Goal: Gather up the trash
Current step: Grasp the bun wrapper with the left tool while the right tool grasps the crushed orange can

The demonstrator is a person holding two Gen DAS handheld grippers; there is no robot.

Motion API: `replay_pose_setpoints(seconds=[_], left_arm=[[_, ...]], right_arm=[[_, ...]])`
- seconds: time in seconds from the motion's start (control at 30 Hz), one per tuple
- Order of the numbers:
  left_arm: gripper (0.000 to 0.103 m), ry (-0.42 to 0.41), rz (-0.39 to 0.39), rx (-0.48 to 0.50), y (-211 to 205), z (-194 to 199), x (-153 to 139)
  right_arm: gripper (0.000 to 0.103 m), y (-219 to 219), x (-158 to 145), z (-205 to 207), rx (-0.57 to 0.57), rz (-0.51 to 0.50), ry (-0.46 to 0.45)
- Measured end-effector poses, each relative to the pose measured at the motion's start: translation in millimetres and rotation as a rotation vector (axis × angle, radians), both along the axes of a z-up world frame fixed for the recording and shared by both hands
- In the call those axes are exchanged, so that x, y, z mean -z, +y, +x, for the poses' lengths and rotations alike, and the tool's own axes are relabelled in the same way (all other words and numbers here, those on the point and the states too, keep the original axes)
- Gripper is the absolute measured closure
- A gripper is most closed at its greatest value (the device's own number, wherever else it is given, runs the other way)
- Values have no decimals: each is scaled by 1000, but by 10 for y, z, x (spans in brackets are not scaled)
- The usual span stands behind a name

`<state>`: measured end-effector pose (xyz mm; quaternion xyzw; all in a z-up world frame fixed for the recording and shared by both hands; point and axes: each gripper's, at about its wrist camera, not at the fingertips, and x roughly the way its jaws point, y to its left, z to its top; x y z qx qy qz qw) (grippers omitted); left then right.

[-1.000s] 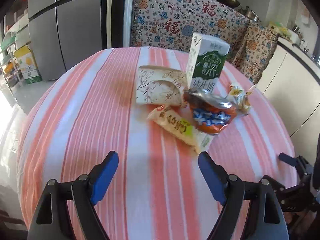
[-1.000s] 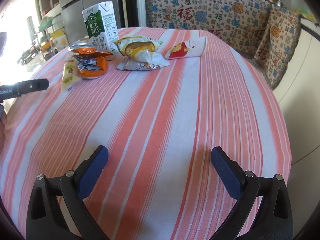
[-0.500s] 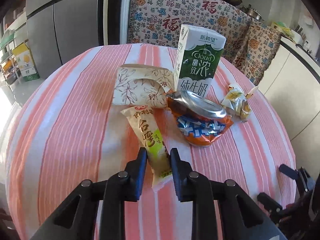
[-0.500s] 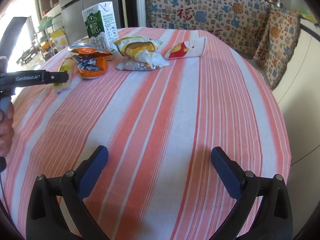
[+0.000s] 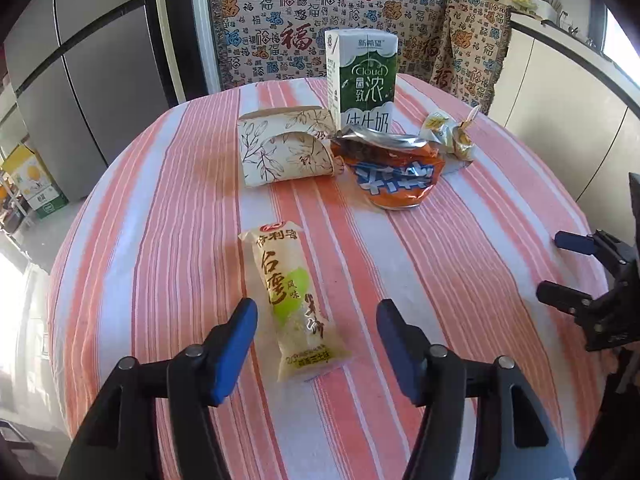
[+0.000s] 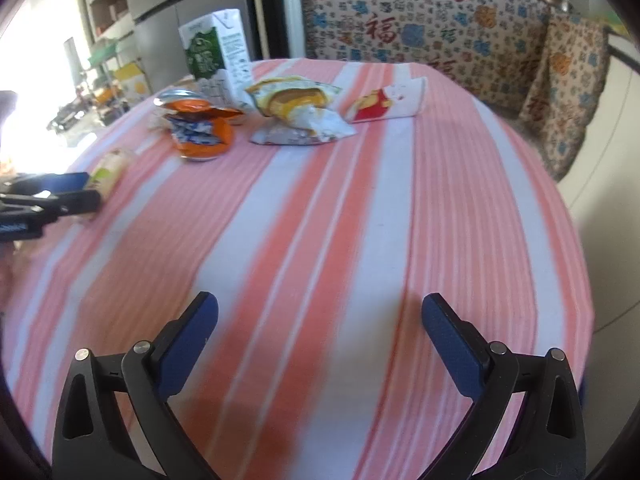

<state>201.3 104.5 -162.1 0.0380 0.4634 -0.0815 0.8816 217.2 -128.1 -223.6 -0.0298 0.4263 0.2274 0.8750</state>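
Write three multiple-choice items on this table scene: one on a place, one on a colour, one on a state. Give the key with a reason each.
1. Where does the snack packet lie?
A. on top of the milk carton
B. on the tablecloth between the left claw's fingers
C. inside the paper cup

2. What colour is the crushed can?
A. orange
B. purple
C. black

3. How is the left claw?
A. shut on the packet
B. open
C. shut on nothing

Key: B, the packet lies flat between the blue fingers, untouched; A, its body is orange with blue-white print; B, a wide gap shows between the fingers.
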Motion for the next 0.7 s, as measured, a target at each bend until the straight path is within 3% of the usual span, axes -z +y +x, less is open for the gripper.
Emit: replay_pose_setpoints(seconds=[0.07, 0.27, 0.37, 0.53, 0.57, 0.6, 0.7], left_arm=[[39, 1, 43, -19, -14, 25, 94], [37, -40, -5, -88, 229, -9, 130], [38, -45, -43, -97, 299, -20, 120], [37, -47, -16, -98, 253, -10, 129], [37, -46, -22, -99, 266, -9, 133], [37, -46, -26, -99, 281, -10, 135], [37, -47, -20, -99, 274, -17, 139]], right_arm=[[1, 171, -11, 30, -57, -13, 13], [9, 782, -13, 427, -169, -85, -14], [14, 984, -23, 683, -174, -63, -9], [14, 1150, -19, 1004, -145, -31, -11], [22, 1182, -23, 1015, -147, -35, -21], [45, 1202, -38, 1001, -150, -51, -39], [44, 1143, -63, 888, -159, -25, -32]])
